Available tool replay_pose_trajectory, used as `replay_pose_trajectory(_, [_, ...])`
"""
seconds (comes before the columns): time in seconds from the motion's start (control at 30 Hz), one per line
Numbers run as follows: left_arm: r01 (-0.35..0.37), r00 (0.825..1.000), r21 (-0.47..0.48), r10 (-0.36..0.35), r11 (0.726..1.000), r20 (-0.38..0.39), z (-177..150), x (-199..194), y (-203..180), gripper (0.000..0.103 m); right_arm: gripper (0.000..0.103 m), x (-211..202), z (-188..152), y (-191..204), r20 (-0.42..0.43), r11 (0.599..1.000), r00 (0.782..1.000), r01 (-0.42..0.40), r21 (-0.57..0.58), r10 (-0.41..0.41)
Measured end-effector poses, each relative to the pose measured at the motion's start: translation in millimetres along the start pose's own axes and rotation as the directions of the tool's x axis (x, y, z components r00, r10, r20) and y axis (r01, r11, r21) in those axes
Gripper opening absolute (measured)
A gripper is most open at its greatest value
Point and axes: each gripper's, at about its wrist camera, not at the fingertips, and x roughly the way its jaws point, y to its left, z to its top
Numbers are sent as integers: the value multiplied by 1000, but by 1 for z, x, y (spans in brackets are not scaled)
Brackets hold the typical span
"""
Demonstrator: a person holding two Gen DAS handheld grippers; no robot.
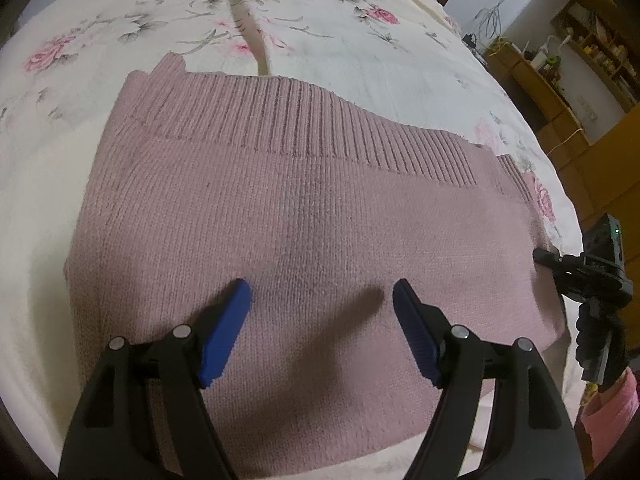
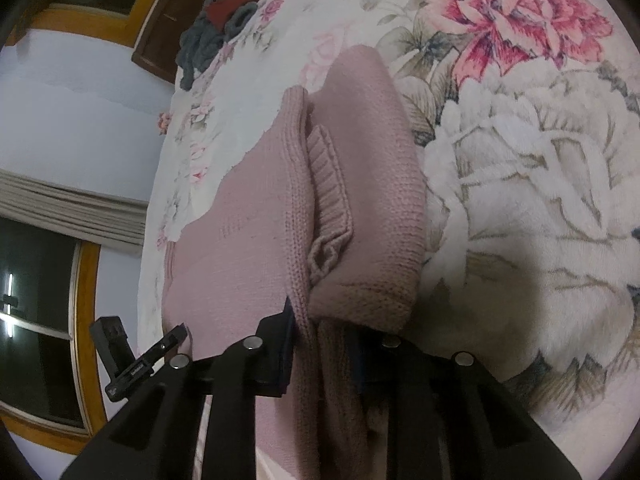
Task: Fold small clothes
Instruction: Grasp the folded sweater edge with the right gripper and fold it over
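Our left gripper [image 1: 322, 300] hovers with jaws released just above the one pink knit sweater [image 1: 304, 208], which lies folded on the bed [image 1: 360, 52] ahead of them. Our right gripper [image 2: 320, 336] has its jaws clenched on the sweater's layered edge. The knit looks soft, light and floppy, so we judge it best taken at doubled edges or corners. Far beyond the jaws lies one dark heap of clothes [image 2: 216, 32].
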Motion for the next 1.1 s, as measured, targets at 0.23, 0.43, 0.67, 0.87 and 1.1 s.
replay_pose_trajectory(0.23, [7,998,-35,-4,999,68,0,-45,13,73,19,-10,13,87,14,984,998,58,-169,-57])
replay_pose_trajectory(0.43, [10,994,-69,-2,998,110,-4,-73,33,73,19,22,3,187,-7,922,993,109,-372,-120])
replay_pose_trajectory(0.67, [35,991,-134,-17,990,134,-9,-92,60,73,19,85,-24,258,-61,853,976,150,-499,-207])
replay_pose_trajectory(0.87, [70,988,-176,-44,982,149,-11,-100,72,73,19,132,-42,268,-111,841,956,181,-510,-273])
replay_pose_trajectory(1.1, [151,980,-217,-118,964,159,-9,-98,70,73,29,153,-50,253,-168,864,948,163,-476,-271])
